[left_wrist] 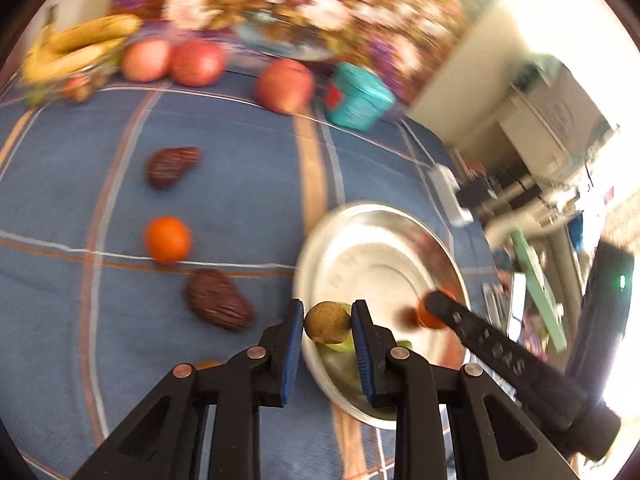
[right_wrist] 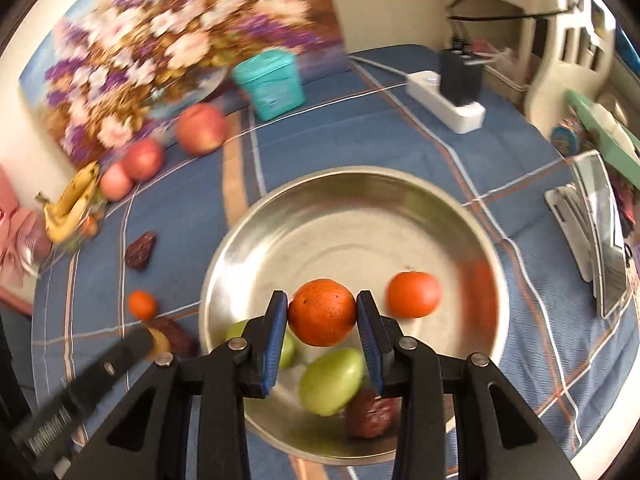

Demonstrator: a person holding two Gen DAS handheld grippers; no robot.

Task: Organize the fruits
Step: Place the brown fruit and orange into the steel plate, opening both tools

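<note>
Your left gripper (left_wrist: 327, 322) is closed on a small brownish fruit (left_wrist: 328, 321), likely a kiwi, pinched between the blue pads at the near rim of the steel bowl (left_wrist: 320, 248). Your right gripper (right_wrist: 322, 312) is clamped on an orange (right_wrist: 322, 312), held above the bowl (right_wrist: 472, 216), whose floor already carries a second orange (right_wrist: 414, 294), two green fruits (right_wrist: 332, 380) and a dark wrinkled date (right_wrist: 372, 412). Still out on the blue checked cloth (left_wrist: 240, 184): a loose orange (left_wrist: 167, 239), two dates (left_wrist: 219, 299), three apples (left_wrist: 284, 85) and the bananas (left_wrist: 80, 46) at the far edge. Both views are blurred, so heights above the bowl are hard to judge. Risks as I read them: both claws are converging on the same bowl, and the right one already shows in the left view just beside your left fingers, so they could knock together and jar a grip loose. Both held fruits are round and gripped only across the middle; a tilt or bump could roll either out. Let the orange go from high up and it may strike the fruit below, bounce, or send one over the shallow rim. The kiwi sits at the rim, so an early release would likely land it on the cloth.
</note>
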